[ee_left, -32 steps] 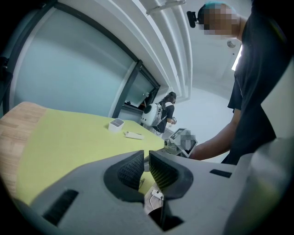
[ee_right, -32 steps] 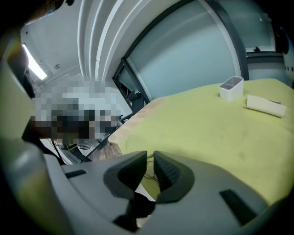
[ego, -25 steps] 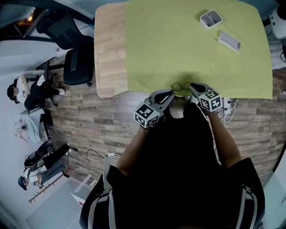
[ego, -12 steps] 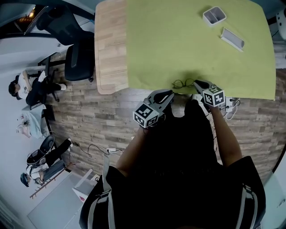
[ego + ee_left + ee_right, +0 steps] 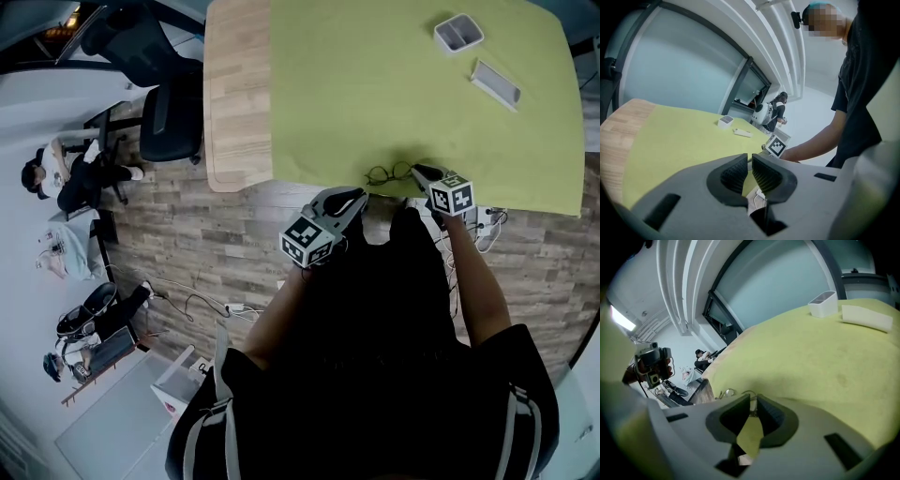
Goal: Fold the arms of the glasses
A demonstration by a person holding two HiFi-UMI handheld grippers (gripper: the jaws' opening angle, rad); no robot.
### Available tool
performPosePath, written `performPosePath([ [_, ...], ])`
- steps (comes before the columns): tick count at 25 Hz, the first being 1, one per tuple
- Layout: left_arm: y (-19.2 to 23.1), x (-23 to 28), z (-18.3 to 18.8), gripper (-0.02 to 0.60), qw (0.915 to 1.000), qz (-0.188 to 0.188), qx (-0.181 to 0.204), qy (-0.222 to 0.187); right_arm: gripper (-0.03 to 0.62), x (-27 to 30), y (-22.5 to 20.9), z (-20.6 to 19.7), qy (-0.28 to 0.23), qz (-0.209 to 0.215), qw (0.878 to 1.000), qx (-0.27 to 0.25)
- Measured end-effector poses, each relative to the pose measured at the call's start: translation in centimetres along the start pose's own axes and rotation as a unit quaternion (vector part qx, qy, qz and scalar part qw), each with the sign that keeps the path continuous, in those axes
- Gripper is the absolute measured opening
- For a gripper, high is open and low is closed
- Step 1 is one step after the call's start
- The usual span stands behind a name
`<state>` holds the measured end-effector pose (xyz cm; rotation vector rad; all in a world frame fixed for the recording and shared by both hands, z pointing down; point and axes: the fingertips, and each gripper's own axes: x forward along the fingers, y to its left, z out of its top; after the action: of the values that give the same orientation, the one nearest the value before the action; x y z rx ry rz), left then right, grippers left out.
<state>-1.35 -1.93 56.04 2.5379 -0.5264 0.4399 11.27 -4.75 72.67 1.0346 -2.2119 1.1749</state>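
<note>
Since the right gripper (image 5: 419,173) pinches the glasses (image 5: 384,174) at the desk's (image 5: 234,112) edge, with the left gripper (image 5: 356,198) closed on nothing, a tug could drop them.

My right gripper (image 5: 422,172) is farther forward than 1 s ago, and its marker cube now overlaps the near edge of the green cloth (image 5: 356,94). Its jaws, wider apart then, are now drawn in on an arm of the glasses (image 5: 381,175).
</note>
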Motion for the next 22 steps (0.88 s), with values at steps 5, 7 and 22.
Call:
performPosePath([
  [5,0.2,-0.4,-0.1,0.02,0.9999,0.009,-0.006,-0.002,0.037,0.4,-0.8,-0.2,0.013,-0.012,1.0,-0.01],
  [7,0.3,-0.5,-0.2,0.02,0.9999,0.012,-0.007,-0.002,0.037,0.6,-0.9,-0.2,0.014,-0.011,1.0,-0.01],
  [22,0.4,-1.1,-0.4,0.02,0.9998,0.02,-0.005,-0.005,0.037,0.6,-0.5,0.6,0.003,-0.01,1.0,-0.009],
])
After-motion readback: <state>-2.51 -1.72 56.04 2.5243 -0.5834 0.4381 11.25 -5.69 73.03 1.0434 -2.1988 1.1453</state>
